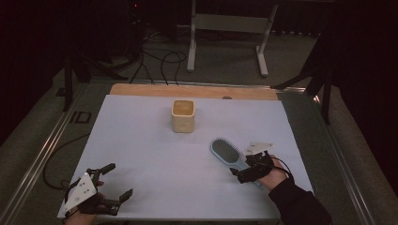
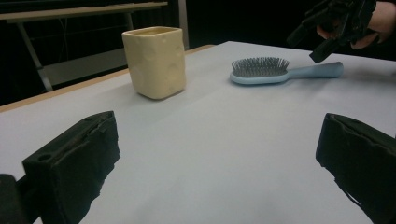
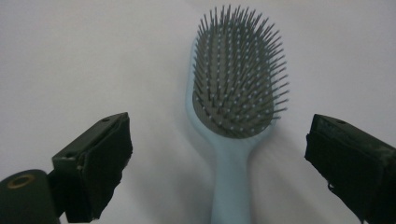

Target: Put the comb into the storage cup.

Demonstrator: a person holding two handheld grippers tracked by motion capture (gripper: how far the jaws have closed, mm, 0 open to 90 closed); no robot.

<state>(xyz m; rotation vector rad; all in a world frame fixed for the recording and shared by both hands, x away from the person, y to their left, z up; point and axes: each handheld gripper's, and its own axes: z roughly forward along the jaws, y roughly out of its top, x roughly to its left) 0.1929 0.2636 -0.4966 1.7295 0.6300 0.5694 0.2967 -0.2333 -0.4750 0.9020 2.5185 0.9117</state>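
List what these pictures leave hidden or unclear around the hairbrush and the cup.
- Hairbrush handle end: in the high view the right gripper and hand cover it; in the right gripper view the bottom edge cuts it off.
- Cup contents: the left gripper view looks from too low; the high view is too dim and small.
- Whether the right jaws touch the handle: they stand apart on either side, contact unclear.
- Left gripper: open, holding nothing.

Cream square-sided cup (image 1: 183, 116) is standing upright toward the far middle of the white table sheet (image 1: 155, 154); its walls are showing shallow round dimples in the left gripper view (image 2: 156, 60). A strip of bare wooden tabletop (image 1: 141, 89) is showing along the far edge. Beyond the table, black cables (image 1: 159, 63) are trailing over grey carpet (image 1: 225, 65), and a white metal stand (image 1: 227, 28) is sitting on the floor.
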